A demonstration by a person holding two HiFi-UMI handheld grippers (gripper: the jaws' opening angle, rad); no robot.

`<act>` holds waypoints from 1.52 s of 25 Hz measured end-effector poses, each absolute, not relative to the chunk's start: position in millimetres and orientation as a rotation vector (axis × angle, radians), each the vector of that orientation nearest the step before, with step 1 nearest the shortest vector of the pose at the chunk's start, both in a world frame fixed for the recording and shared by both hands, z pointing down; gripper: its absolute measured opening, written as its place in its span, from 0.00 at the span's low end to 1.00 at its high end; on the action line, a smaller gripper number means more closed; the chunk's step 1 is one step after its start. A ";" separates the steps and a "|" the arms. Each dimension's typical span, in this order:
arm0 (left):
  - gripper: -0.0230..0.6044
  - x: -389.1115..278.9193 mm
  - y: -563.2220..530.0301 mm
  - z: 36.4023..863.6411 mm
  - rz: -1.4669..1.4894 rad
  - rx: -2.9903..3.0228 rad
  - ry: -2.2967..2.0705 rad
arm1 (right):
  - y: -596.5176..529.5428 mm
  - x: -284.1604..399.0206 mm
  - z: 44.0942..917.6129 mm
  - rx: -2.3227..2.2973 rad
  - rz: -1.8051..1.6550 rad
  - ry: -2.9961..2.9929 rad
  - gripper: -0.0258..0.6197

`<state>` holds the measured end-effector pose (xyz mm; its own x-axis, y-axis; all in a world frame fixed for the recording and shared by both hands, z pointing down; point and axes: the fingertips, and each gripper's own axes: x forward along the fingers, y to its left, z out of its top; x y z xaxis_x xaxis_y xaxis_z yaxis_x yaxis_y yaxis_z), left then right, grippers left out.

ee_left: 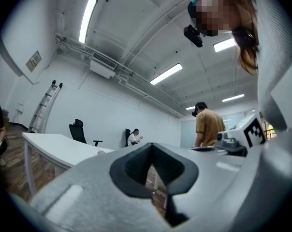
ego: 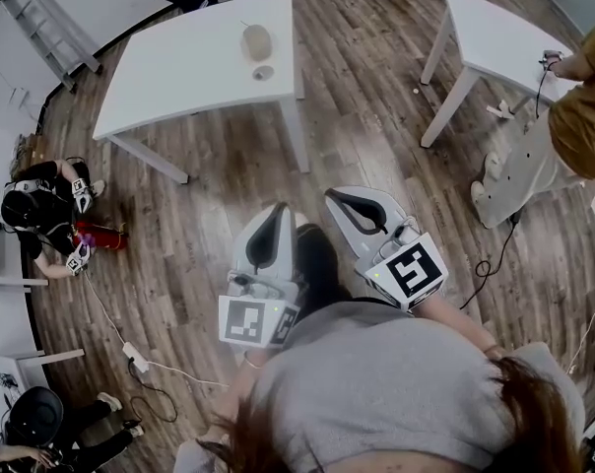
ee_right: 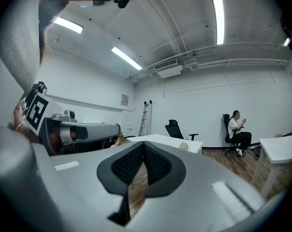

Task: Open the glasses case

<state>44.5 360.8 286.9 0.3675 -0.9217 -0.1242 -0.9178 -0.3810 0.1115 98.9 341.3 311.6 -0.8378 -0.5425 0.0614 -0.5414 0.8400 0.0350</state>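
Task not begun. The left tongs (ego: pixel 277 208) and right tongs (ego: pixel 336 196) are both fully closed with nothing between them. The glasses case (ego: pixel 256 40) lies, apparently shut, on the white counter (ego: pixel 179 77), well apart from both. Approach, grasp and opening all remain.

Long ceiling strip lights (ee_left: pixel 88 21) give bright, even, cool light and burn out to pure white. The white counter (ego: pixel 194 62) throws only a soft shadow on the wood floor (ego: pixel 376 97). Every view bows at its edges. The gripper views fade to black corners, and up close the left hand-held gripper (ee_left: pixel 153 151) and right hand-held gripper (ee_right: pixel 143 149) look soft.
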 end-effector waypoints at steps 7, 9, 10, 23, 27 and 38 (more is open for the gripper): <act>0.04 40.9 316.2 290.1 -0.265 2.606 -1.674 | 295.8 89.1 315.4 0.905 0.004 -2.932 0.04; 0.04 32.6 297.2 292.8 -0.265 2.601 -1.671 | 277.3 80.6 316.2 0.903 0.006 -2.927 0.04; 0.04 28.0 286.3 294.4 -0.265 2.597 -1.670 | 266.9 76.5 317.0 0.903 0.008 -2.924 0.04; 0.04 -41.7 115.0 289.1 -0.260 2.628 -1.595 | 108.2 1.2 304.2 0.947 0.004 -2.906 0.04; 0.04 -59.0 70.1 288.6 -0.247 2.644 -1.556 | 64.2 -17.5 300.7 0.986 -0.003 -2.895 0.04; 0.04 -74.4 3.7 307.1 -0.219 2.605 -1.456 | -3.5 -29.7 310.8 1.048 0.144 -2.893 0.04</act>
<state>-74.4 3.7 307.1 0.5183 -0.8535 -0.0547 -0.8317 -0.5179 0.2001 -29.7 -3.5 310.8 -0.7670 -0.6355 0.0890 -0.6412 0.7645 -0.0671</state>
